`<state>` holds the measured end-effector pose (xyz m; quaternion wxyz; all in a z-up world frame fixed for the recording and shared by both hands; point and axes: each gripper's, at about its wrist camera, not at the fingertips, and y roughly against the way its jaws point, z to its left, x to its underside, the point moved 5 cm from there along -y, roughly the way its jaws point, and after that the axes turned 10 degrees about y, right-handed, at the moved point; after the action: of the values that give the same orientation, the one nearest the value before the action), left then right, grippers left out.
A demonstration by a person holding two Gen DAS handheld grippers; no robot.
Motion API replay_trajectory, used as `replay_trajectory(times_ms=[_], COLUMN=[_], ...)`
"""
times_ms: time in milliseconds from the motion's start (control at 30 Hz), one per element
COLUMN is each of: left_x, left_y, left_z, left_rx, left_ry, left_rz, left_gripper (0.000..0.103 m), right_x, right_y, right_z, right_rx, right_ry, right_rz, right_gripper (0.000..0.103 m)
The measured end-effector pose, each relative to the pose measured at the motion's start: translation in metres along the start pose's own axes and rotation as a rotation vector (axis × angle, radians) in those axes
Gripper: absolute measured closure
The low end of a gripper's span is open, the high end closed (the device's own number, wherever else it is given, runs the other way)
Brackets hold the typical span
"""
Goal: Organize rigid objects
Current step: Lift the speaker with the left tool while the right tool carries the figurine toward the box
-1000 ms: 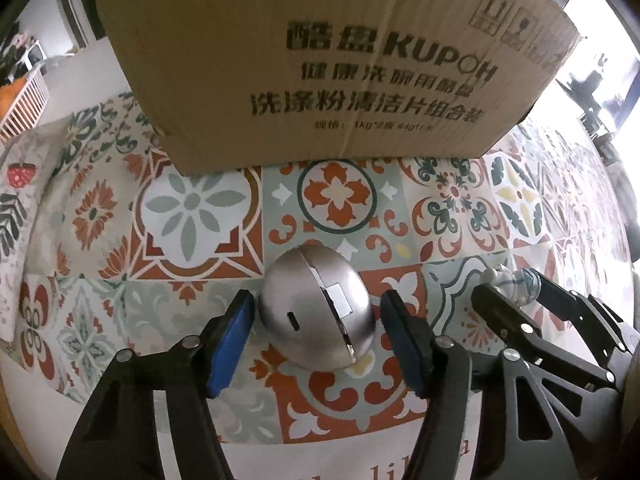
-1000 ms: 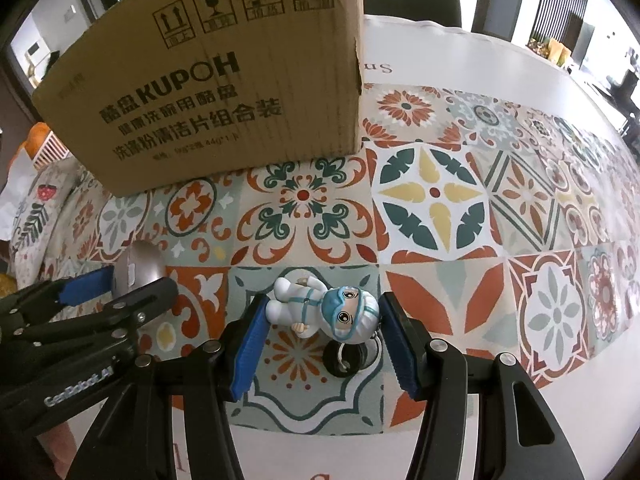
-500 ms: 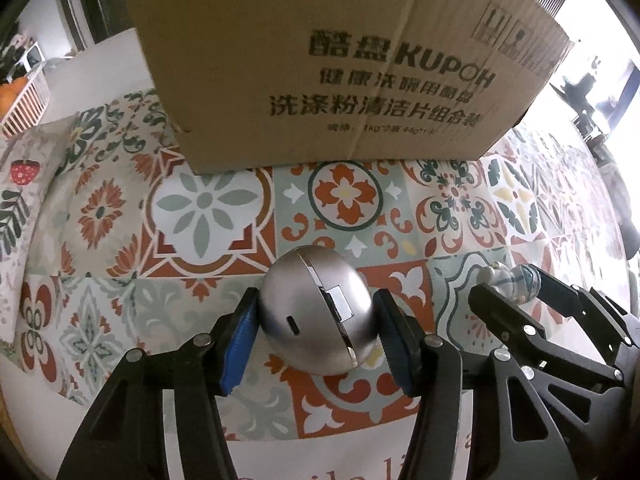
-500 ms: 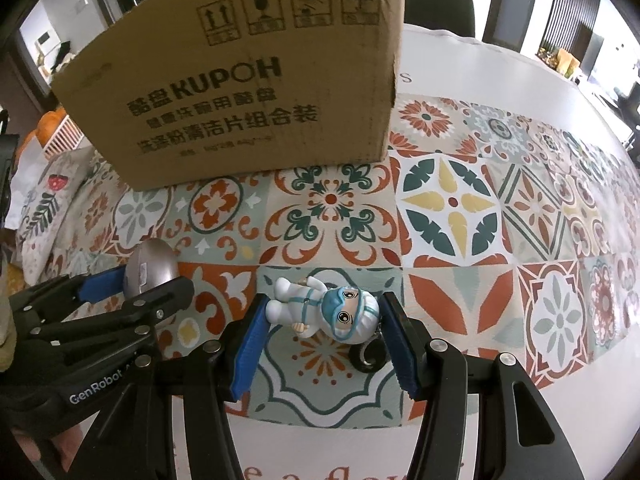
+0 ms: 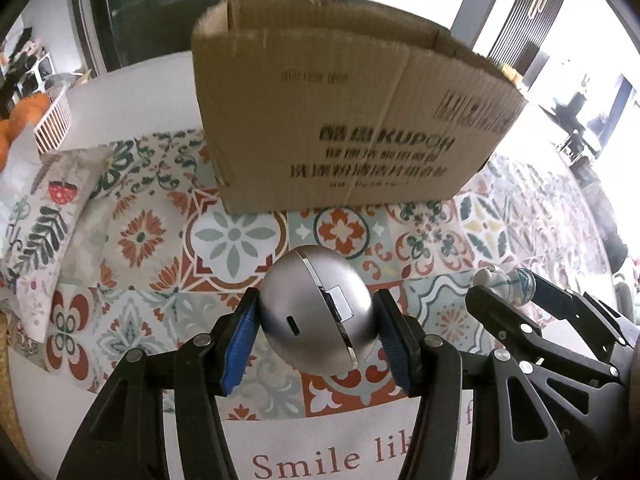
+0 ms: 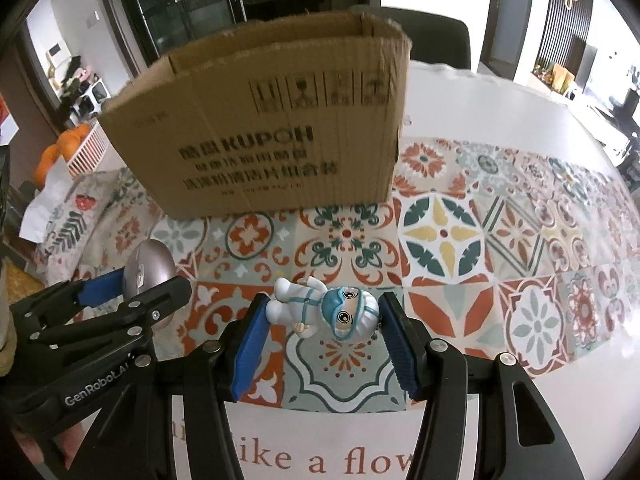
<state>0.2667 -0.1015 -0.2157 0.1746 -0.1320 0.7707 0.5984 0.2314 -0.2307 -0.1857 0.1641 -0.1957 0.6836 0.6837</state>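
Note:
My left gripper (image 5: pixel 316 322) is shut on a silver metal ball (image 5: pixel 318 314) and holds it above the patterned tablecloth. The ball also shows in the right wrist view (image 6: pixel 149 270). My right gripper (image 6: pixel 322 326) is shut on a small white figurine with a blue mask (image 6: pixel 326 312), held sideways above the cloth. Its head shows in the left wrist view (image 5: pixel 506 280). An open cardboard box (image 5: pixel 344 120) printed KUPOH stands behind both grippers; it also shows in the right wrist view (image 6: pixel 272 132).
A patterned cushion (image 5: pixel 40 224) lies at the left. A white crate with orange fruit (image 5: pixel 36 116) stands far left. A dark chair (image 6: pixel 432 36) stands behind the box. The tablecloth (image 6: pixel 520 240) extends to the right.
Both grippers closed on their objects and lifted them off the cloth. The box now looks farther and lower, with its open top rim in view.

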Motion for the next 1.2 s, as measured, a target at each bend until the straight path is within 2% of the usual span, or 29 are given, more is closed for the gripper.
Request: replay_trajectory(times_ms=[900,1200], left_x=[-0.058,-0.078], left_y=[0.118,0.138], left_z=[-0.018,-0.022], left_rx=[0.047,0.055], left_ry=[-0.031,-0.037], left_rz=[-0.285,-0.336], left_gripper=[0.046,0.046], right_x=[-0.061,-0.085], right_y=[0.106,0.127], right_z=[0.01,0.012], right_rx=[0.007,0.013], right_ry=[0.032,0.05], right_rz=[-0.276,-0.341], right_gripper=[0.047,0.047])
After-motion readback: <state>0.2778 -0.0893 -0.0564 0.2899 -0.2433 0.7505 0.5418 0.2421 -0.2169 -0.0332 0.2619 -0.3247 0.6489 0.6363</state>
